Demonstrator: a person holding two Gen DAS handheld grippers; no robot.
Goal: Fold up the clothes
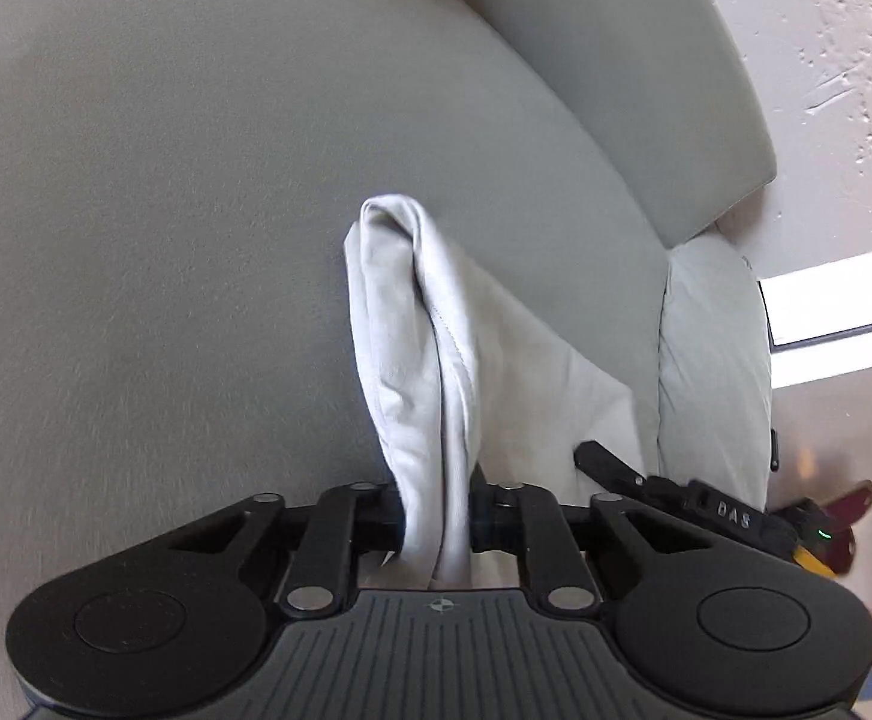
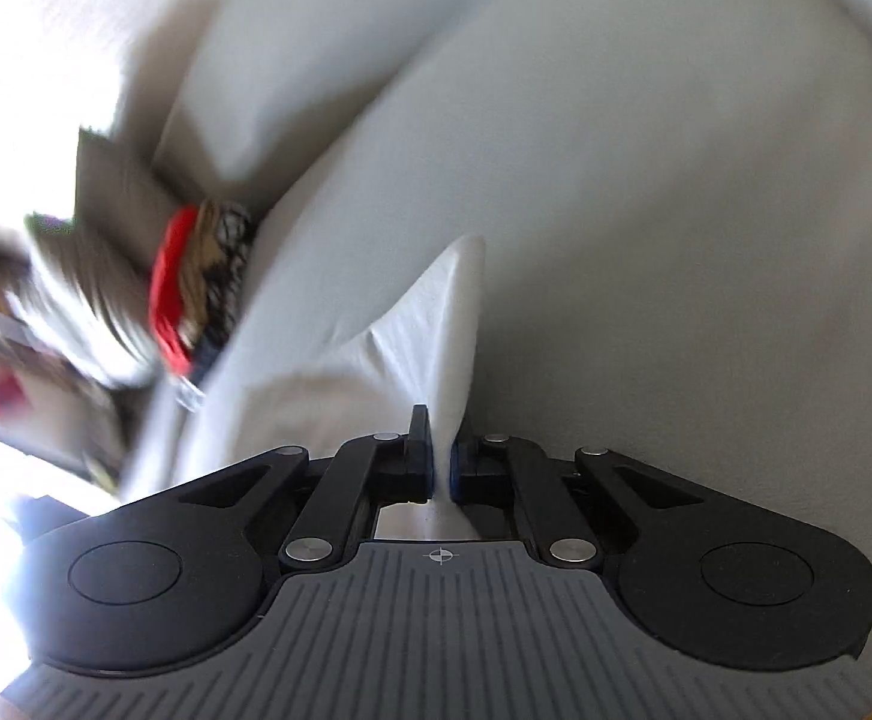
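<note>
A white garment [image 1: 418,324] hangs bunched from my left gripper [image 1: 436,510], which is shut on a thick fold of it above a grey sofa seat [image 1: 166,210]. In the right wrist view the same white garment [image 2: 436,330] is pinched between the pads of my right gripper [image 2: 441,468], which is shut on a thin edge of it. My right gripper also shows in the left wrist view [image 1: 610,468], at the lower right, holding the cloth's other end. The cloth stretches between the two grippers.
A grey back cushion [image 1: 616,60] and a padded sofa arm [image 1: 712,360] lie to the right, with a white textured wall [image 1: 844,30] behind. In the blurred right wrist view a pile of red and patterned clothes [image 2: 196,288] lies at the sofa's left.
</note>
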